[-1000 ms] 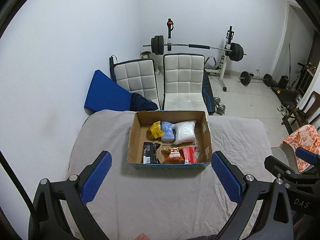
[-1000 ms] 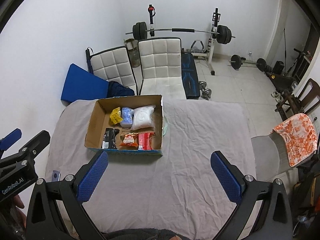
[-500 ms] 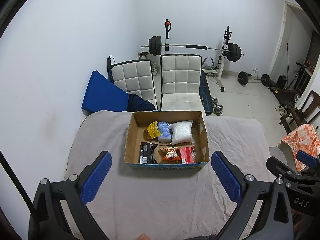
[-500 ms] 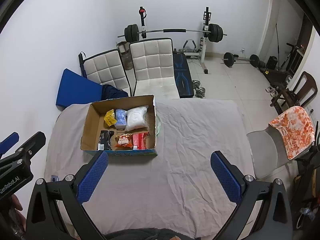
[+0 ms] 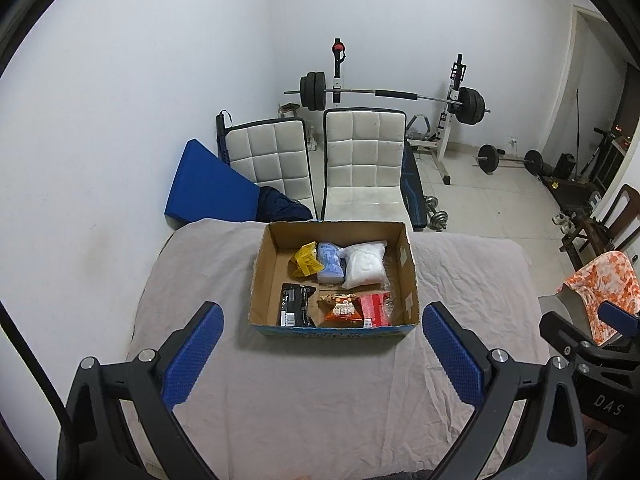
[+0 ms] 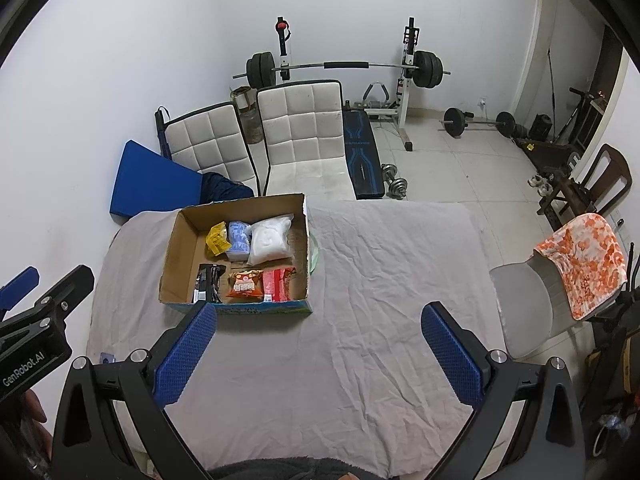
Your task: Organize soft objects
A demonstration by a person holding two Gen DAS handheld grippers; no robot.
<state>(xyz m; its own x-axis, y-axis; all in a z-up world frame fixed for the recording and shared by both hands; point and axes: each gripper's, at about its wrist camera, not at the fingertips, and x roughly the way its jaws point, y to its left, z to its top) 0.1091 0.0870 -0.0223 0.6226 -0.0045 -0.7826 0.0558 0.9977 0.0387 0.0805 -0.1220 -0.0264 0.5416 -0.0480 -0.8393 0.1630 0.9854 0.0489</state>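
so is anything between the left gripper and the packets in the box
Only the near wall of the cardboard box. The left gripper, jaws wide open, hovers over bare cloth short of the box, and the black packet, orange packet and red packet lie just behind that wall. The box top is open, so reaching from above looks unobstructed.

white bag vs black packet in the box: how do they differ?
The white bag is puffy and sits in the far row of the box; the black packet is flat, narrower, and lies in the near row at the left end. Both lie loose inside, untouched by either gripper.
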